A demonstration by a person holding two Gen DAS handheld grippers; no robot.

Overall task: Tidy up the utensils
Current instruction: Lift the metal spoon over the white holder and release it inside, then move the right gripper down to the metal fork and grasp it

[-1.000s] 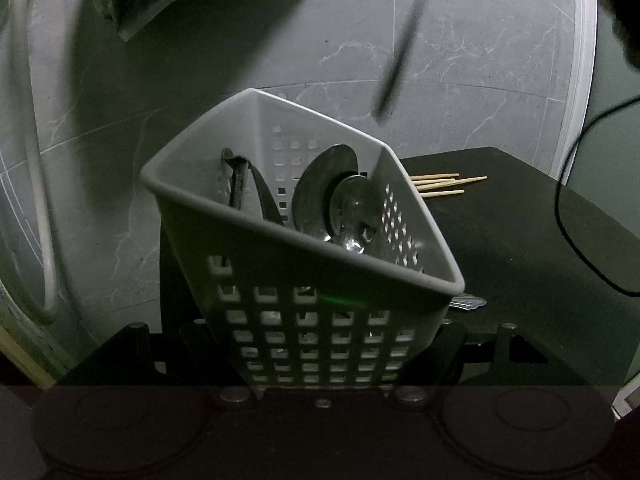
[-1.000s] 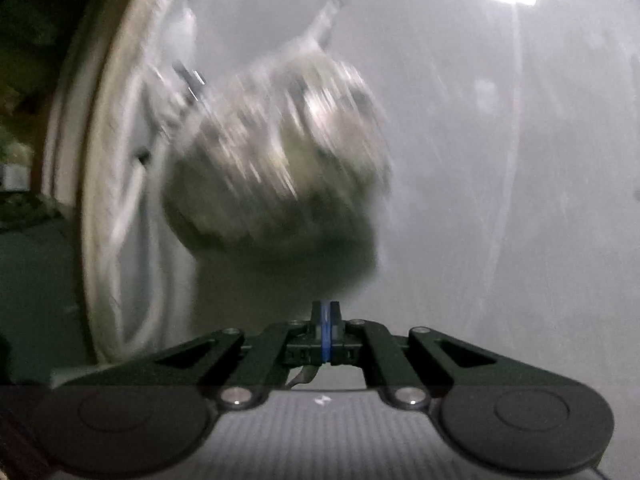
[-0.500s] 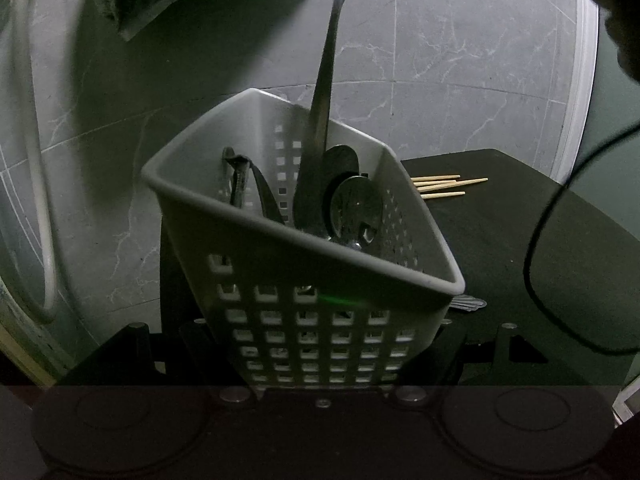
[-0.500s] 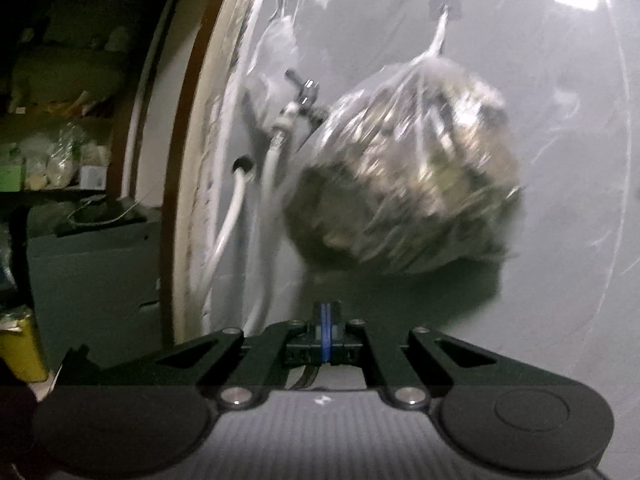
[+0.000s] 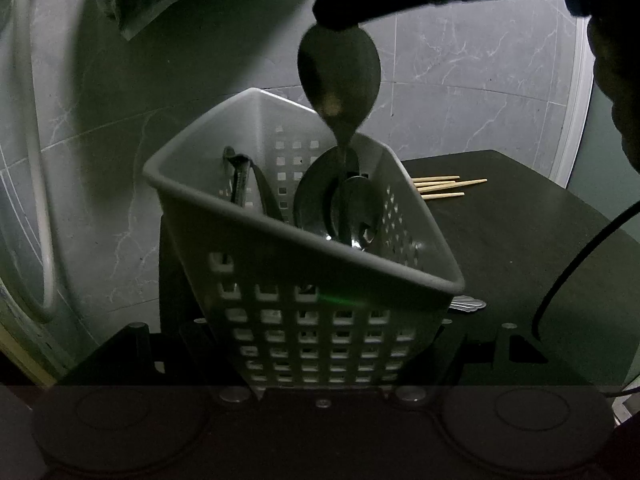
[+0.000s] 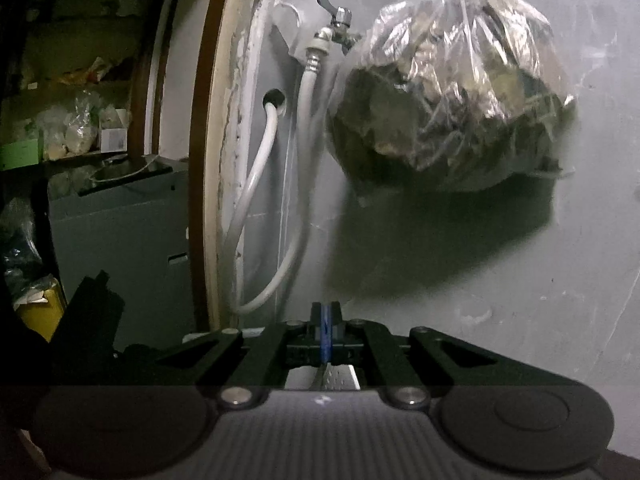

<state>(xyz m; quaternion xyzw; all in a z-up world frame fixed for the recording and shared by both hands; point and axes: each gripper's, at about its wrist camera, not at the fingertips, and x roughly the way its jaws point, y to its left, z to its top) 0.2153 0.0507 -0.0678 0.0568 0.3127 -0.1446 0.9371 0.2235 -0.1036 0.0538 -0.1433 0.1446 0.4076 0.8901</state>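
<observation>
My left gripper [image 5: 320, 368] is shut on a white perforated utensil basket [image 5: 224, 208] and holds it tilted over a dark table [image 5: 520, 240]. Several spoons [image 5: 356, 208] and a dark utensil [image 5: 240, 176] stand in the basket. My right gripper [image 5: 340, 20] is shut on the bowl of a metal spoon [image 5: 340, 76], handle down into the basket. In the right wrist view that gripper [image 6: 326, 336] is closed on the spoon's thin edge.
Wooden sticks [image 5: 444, 188] lie on the table behind the basket. A scalloped metal handle [image 5: 468, 304] pokes out beside the basket. A plastic bag [image 6: 452, 92], a tap [image 6: 336, 20] and white hoses [image 6: 256, 172] hang on the tiled wall. A black cable [image 5: 580, 260] runs at the right.
The right gripper has lowered the spoon handle-first deeper into the basket, so its bowl is now just above the rim. The left gripper and basket have not moved.
</observation>
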